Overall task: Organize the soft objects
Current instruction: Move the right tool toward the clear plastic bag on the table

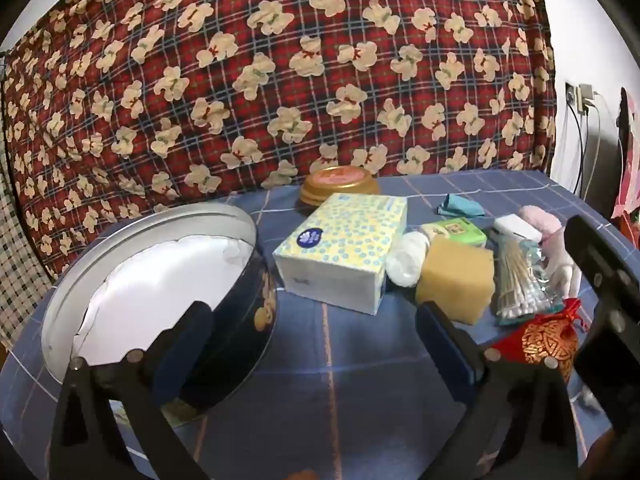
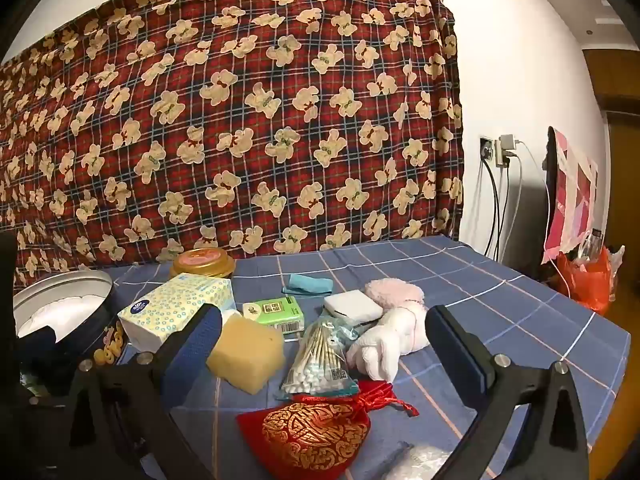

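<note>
A round dark blue tin [image 1: 224, 320] with a white liner stands open at the left; it also shows in the right wrist view [image 2: 64, 292]. Soft things lie in a cluster: a tissue pack [image 1: 344, 248], a yellow sponge [image 2: 246, 354], a bag of cotton swabs [image 2: 320, 360], a white and pink plush toy [image 2: 394, 330], a red embroidered pouch [image 2: 316, 436], a green tissue packet [image 2: 276, 312]. My left gripper [image 1: 312, 344] is open and empty beside the tin. My right gripper [image 2: 324, 340] is open and empty over the swabs and sponge.
A gold lid [image 1: 340, 186] and a teal cloth [image 2: 308, 284] lie farther back on the blue checked tablecloth [image 2: 500, 300]. A bear-print plaid blanket [image 2: 240, 120] hangs behind. Cables and a socket [image 2: 500, 152] are on the right wall.
</note>
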Demonstrator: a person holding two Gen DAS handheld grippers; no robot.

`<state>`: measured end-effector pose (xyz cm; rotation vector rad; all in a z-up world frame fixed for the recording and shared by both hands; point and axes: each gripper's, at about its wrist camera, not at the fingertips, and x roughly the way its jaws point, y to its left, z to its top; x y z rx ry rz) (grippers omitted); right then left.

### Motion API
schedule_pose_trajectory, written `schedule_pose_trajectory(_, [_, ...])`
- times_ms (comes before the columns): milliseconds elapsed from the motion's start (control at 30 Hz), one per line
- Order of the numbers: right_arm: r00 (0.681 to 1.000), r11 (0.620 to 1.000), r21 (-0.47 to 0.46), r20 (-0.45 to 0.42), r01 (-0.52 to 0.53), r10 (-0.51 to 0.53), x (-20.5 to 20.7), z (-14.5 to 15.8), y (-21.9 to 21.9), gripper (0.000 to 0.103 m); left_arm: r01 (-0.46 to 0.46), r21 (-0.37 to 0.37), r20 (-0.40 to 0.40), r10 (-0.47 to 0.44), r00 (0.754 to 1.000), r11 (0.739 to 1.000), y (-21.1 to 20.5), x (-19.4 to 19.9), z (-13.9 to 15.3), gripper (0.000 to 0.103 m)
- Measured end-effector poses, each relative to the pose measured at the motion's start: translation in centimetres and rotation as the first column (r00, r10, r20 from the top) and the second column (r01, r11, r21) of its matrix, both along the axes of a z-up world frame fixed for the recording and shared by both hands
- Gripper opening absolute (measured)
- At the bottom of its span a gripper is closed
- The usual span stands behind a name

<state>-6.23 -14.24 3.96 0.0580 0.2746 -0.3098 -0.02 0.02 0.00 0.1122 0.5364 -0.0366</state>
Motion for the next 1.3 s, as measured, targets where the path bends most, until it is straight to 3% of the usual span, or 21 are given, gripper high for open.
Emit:
schedule_pose_trajectory(1033, [1.000,1.000,-0.003,-0.028,0.003,-0.003,0.5,0.4,0.3,0.103,0.020,-0.015,-0.018,-0.020,1.000,1.000,0.2,-0.3,-0.1,0.103])
schedule_pose_trajectory(1300, [0.993,1.000,0.027,-0.121,-0.002,0.006,2.6,-1.7,-0.6,0.103,0.036,-0.025,-0.026,-0.036,0.999,0.999,0.1,-0.7,-0.1,0.103])
